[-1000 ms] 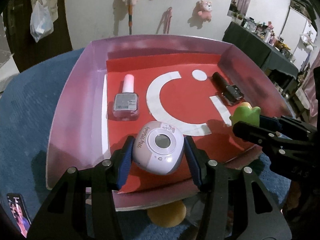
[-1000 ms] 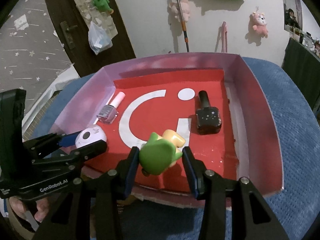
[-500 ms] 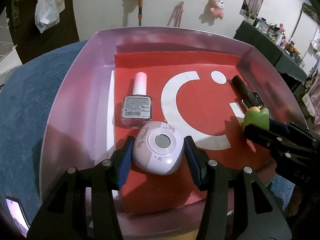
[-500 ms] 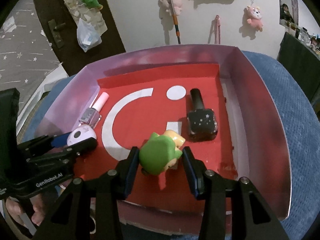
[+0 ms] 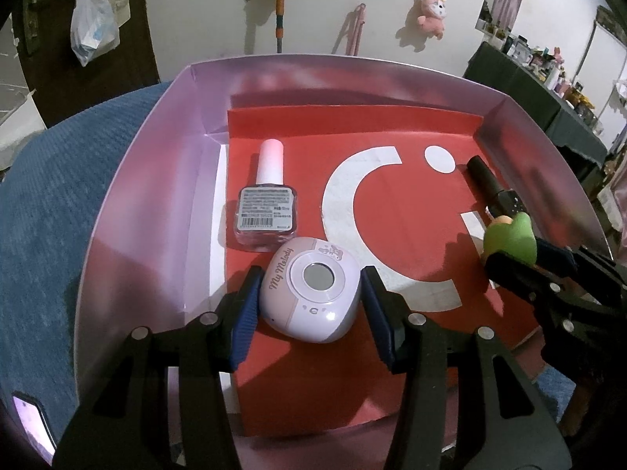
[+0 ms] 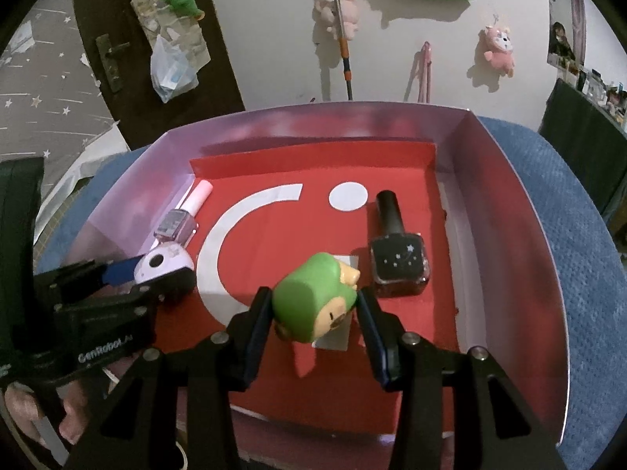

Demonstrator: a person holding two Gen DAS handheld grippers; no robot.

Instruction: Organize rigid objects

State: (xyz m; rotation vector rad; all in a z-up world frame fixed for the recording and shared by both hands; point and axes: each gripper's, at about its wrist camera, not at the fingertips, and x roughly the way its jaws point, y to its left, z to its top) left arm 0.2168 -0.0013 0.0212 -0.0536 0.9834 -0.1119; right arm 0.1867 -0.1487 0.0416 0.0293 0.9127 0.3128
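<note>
The left tongs (image 5: pixel 309 305) are clamped on the pale pink My Melody gadget (image 5: pixel 309 288), their blue pads on its two rounded sides, low over the near left part of the red-lined tray (image 5: pixel 156 164). The right tongs (image 6: pixel 313 313) are clamped on the green toy figure (image 6: pixel 315 299) over the near middle of the tray. The gadget looks like a light, hard plastic shell, smooth and curved, so it may slip; a hold across its widest middle seems safest. Its round window faces up and its long axis runs across the tongs. The figure looks light and possibly a little squashy; it is tilted, with its face turned down toward the camera. Just beyond the gadget lies the pink-capped polish bottle (image 5: pixel 266 203), cap pointing away; the black polish bottle (image 6: pixel 395 250) lies likewise beside the figure, and both are glass and probably breakable
</note>
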